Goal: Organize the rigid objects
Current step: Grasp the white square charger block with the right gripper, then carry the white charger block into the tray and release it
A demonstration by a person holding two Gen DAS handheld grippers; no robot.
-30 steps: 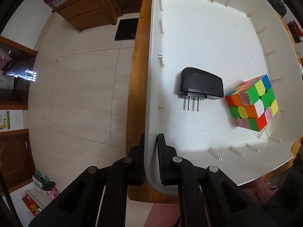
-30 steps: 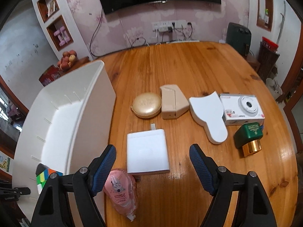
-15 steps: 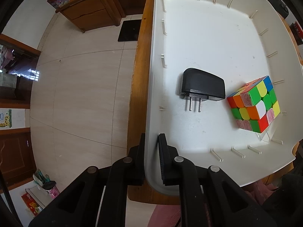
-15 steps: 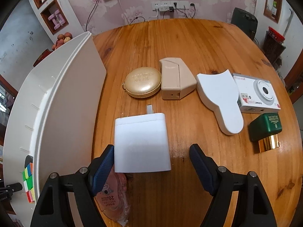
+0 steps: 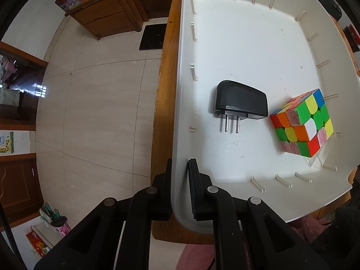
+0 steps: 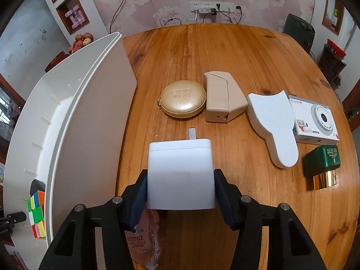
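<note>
right wrist: hand-held gripper [image 6: 180,189] closing around white charger [image 6: 180,173].

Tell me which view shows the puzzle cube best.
The left wrist view: the puzzle cube sits fully visible inside the white bin, three faces showing. The right wrist view catches only a sliver of it past the bin's wall, at the lower left edge.

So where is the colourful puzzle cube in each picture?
Left wrist view: the puzzle cube sits at the right, inside the white bin, beside the black plug adapter.
Right wrist view: the cube peeks out at the lower left edge, behind the bin's wall.
Shared landmark: the white bin, which stands on the wooden table.
</note>
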